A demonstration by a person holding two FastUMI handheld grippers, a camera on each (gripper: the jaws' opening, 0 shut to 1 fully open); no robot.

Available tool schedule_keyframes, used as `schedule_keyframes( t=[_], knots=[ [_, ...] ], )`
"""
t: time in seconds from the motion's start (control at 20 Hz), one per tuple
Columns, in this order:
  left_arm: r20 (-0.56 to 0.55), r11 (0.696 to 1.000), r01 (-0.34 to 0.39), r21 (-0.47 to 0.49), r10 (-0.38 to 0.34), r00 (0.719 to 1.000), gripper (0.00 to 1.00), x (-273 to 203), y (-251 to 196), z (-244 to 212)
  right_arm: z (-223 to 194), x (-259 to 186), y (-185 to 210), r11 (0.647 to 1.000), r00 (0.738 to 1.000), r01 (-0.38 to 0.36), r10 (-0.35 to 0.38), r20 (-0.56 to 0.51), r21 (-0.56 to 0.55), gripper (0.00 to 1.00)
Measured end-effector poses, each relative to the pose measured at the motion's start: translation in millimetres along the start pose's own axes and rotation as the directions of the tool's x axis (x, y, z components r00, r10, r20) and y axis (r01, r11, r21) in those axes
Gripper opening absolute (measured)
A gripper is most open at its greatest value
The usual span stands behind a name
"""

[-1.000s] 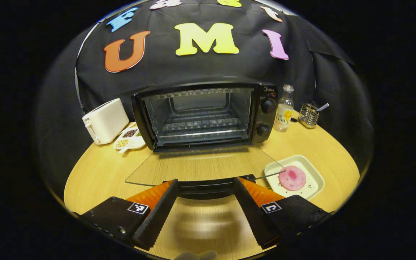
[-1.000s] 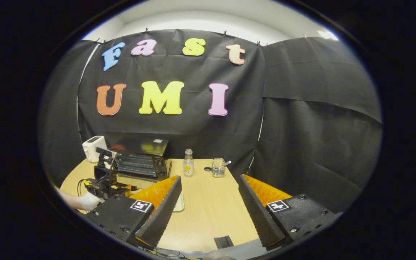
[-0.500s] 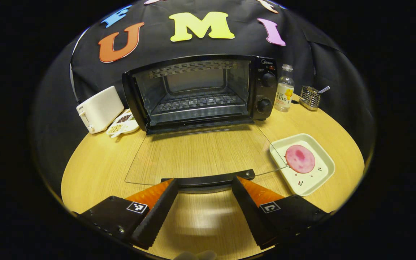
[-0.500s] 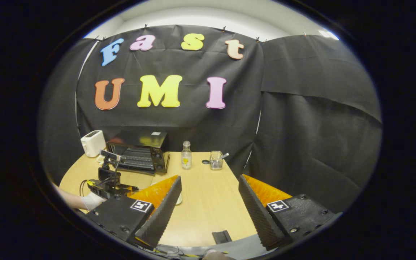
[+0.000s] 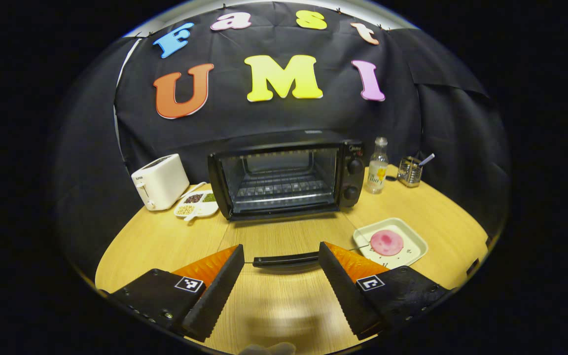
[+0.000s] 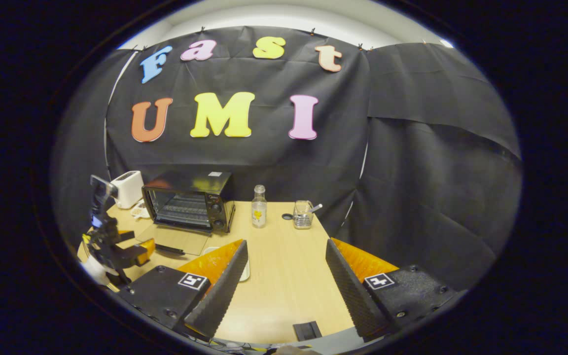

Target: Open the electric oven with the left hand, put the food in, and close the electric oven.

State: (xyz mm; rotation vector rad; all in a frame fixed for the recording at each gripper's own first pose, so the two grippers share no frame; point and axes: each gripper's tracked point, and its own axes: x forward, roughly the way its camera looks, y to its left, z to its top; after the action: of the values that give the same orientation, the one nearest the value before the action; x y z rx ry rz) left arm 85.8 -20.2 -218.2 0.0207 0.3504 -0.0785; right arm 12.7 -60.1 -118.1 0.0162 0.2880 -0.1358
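Round wooden bench [image 5: 284, 301] before a black cloth wall; we list what stands on it.

Electric oven [image 5: 286, 177]: at the back, middle. Its glass door [image 5: 264, 241] is folded down flat toward us, the door handle [image 5: 286, 260] at the near edge, the wire rack [image 5: 276, 185] inside bare. We count the opening step as done.

Food [image 5: 386, 242]: a pink round slice lying on a white square plate [image 5: 414, 244], on the bench to the right of the door, not yet moved. Loading it and closing the door are left, as we judge.

Left gripper [image 5: 281, 256]: fingers spread apart, holding nothing, poised just short of the handle and seemingly clear of it.

Right gripper [image 6: 286, 251]: fingers likewise spread and empty, above the bench's right part, well apart from the oven.

Sundries: white toaster [image 5: 159, 181], divided snack dish [image 5: 196, 204], clear bottle [image 5: 376, 166], wire holder [image 5: 408, 171].
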Motion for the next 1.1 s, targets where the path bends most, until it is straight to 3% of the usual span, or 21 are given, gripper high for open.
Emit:
schedule_keyframes(
  t=[0.3,0.55,0.65,0.75,0.85,1.0,1.1],
  knots=[
    [0.108,0.996,-0.078,-0.036,0.082,0.991,0.96,-68.5,34.1,66.5,-30.5,88.2,28.6,0.989,0.985,-0.144,0.142,-0.101,-0.014,0.99],
    [0.145,0.980,-0.180,-0.087,0.191,0.971,0.96,-107.8,63.3,107.0,-72.9,156.3,57.1,0.967,0.941,-0.255,0.248,-0.229,-0.001,1.00],
    [0.165,0.972,-0.219,-0.078,0.230,0.959,0.97,-122.1,65.6,121.3,-95.3,176.9,66.8,0.955,0.912,-0.294,0.290,-0.291,0.033,0.98],
    [0.173,0.964,-0.257,-0.071,0.265,0.948,1.00,-133.3,64.0,130.7,-118.1,197.3,77.2,0.944,0.872,-0.322,0.327,-0.363,0.077,0.89],
    [0.173,0.958,-0.278,-0.074,0.287,0.942,0.96,-143.0,61.2,138.5,-137.5,219.1,89.0,0.934,0.832,-0.341,0.352,-0.428,0.105,0.76],
    [0.168,0.948,-0.309,-0.081,0.319,0.933,0.96,-150.6,52.5,149.4,-161.1,238.0,98.7,0.923,0.777,-0.366,0.373,-0.506,0.119,0.70],
    [0.167,0.943,-0.321,-0.088,0.331,0.929,0.96,-153.3,45.6,154.2,-173.7,243.1,103.6,0.912,0.732,-0.386,0.395,-0.554,0.140,0.58]
  ],
)
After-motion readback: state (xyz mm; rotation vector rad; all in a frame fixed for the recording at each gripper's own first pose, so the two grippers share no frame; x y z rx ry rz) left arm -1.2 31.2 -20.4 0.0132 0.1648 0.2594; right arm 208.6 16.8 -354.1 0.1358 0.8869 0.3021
